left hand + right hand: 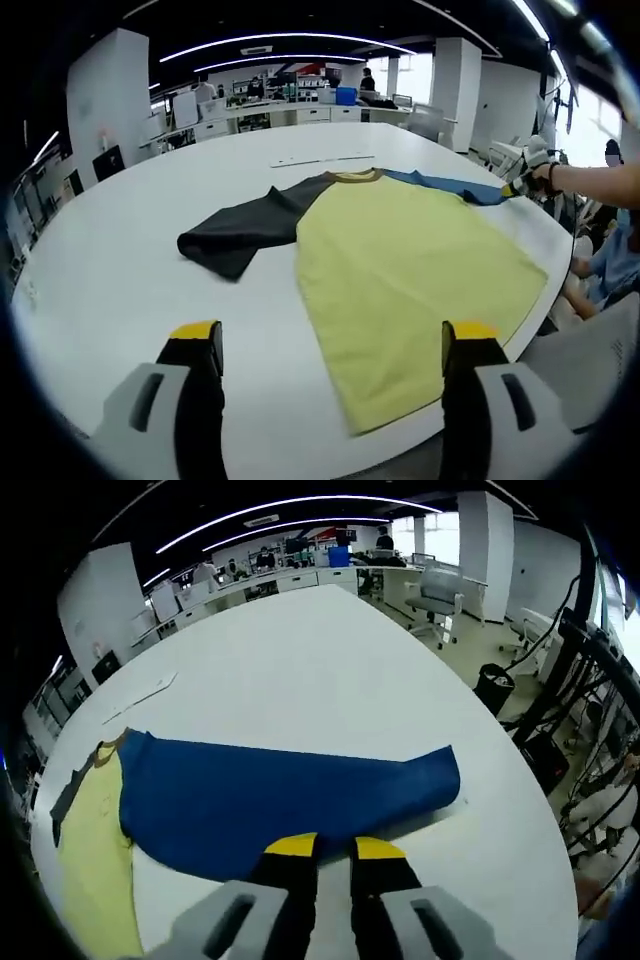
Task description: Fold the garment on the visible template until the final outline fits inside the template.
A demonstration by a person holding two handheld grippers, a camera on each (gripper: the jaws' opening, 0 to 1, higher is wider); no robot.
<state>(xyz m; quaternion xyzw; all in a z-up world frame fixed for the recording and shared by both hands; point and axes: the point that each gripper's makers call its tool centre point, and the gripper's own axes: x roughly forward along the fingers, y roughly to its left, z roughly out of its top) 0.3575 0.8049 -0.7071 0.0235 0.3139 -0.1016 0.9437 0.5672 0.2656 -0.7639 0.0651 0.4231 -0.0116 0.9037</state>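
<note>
Your right tool [335, 852] pinches the hem of the blue sleeve [290, 805] of a soft yellow T-shirt [410, 270] spread across the white counter [130, 290]; your left tool [333, 345] hovers wide open, empty. Limp cloth: grip edges.

Beyond the jaws, past the white counter [300, 640], an office chair [437, 588] stands at its far edge, with a blue box [340, 556] on desks behind it.
</note>
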